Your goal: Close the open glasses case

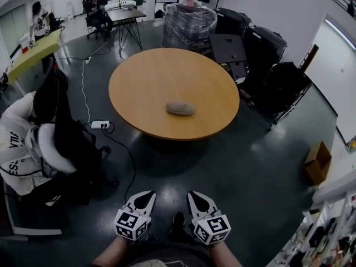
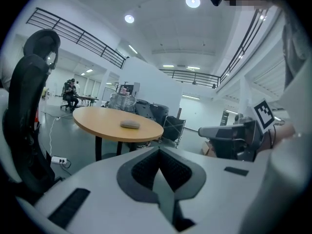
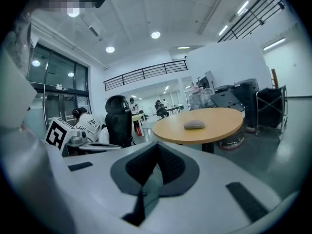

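One round table (image 1: 139,88), one glasses case (image 1: 180,108) on it, one cardboard box (image 1: 317,163) at 4 o'clock, one power strip (image 1: 100,124) at 9 o'clock — and two grippers (left gripper (image 1: 146,195) at 7 o'clock, right gripper (image 1: 193,195) at 5).

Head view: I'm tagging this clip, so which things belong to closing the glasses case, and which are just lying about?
Job:
case
left gripper, shut, empty
right gripper, shut, empty
Both grippers are held well short of the table that the case lies on.

Lying about:
black chair
power strip
cardboard box
wrapped stack
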The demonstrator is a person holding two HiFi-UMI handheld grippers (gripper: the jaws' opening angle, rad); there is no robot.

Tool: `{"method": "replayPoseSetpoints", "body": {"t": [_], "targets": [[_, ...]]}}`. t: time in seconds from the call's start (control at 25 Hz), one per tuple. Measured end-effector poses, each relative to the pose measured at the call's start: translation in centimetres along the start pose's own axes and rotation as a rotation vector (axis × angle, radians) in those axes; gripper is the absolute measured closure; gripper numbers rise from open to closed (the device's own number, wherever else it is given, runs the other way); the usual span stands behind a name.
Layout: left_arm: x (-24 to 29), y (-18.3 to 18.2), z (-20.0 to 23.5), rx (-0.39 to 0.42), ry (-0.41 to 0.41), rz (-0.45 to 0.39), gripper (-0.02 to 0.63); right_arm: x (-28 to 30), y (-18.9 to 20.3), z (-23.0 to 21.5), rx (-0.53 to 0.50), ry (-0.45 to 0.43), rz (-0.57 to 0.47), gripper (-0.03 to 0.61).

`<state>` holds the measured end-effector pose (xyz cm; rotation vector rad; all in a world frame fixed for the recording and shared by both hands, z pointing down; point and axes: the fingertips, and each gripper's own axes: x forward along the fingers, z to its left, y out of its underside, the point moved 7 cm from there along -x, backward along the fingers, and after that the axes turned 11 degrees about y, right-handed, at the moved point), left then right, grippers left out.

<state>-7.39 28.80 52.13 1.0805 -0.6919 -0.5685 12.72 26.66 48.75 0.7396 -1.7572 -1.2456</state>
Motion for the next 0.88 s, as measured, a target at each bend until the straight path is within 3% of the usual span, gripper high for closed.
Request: {"method": "replayPoseSetpoints", "body": {"t": [0.32,0.88], "targets": [[-3.0,-0.8,-2.2,0.069,0.024,-0.04,0.606,-3.4,1.2,1.8,0.013,0.051,-0.007,0.589],[-5.3,0.6,-5.5,0.085,0.052,-0.039,0.606,-8.6,2.7,3.0,0.043,0.093,-0.051,0.589]]}}
